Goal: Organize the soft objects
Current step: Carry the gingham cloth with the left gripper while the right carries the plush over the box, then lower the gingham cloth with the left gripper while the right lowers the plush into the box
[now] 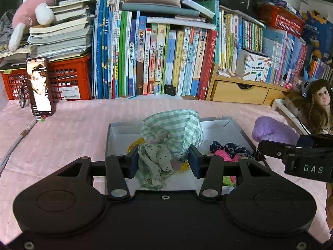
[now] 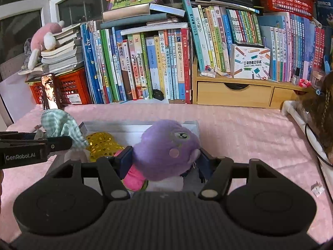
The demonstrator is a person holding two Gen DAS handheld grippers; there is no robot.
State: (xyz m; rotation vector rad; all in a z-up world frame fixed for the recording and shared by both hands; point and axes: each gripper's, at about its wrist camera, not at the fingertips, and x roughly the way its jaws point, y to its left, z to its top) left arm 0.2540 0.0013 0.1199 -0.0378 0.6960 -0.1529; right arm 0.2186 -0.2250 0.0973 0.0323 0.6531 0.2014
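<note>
Green-and-white checked cloth bundle (image 1: 172, 133): crumpled, bunched upright, lifted above grey box (image 1: 235, 125), pinched at lower end; dotted pale-green fabric hangs down from it. 
Purple plush toy (image 2: 166, 148): round, fuzzy, embroidered eye and pink cheek patch facing camera, held above right part of box; in left view only its purple back shows beside box's right edge. 
Inside box: gold sequinned piece (image 2: 100, 143) at left, pink soft item (image 2: 133, 177) beneath plush, dark patterned fabric (image 1: 231, 148) near right wall.
</note>
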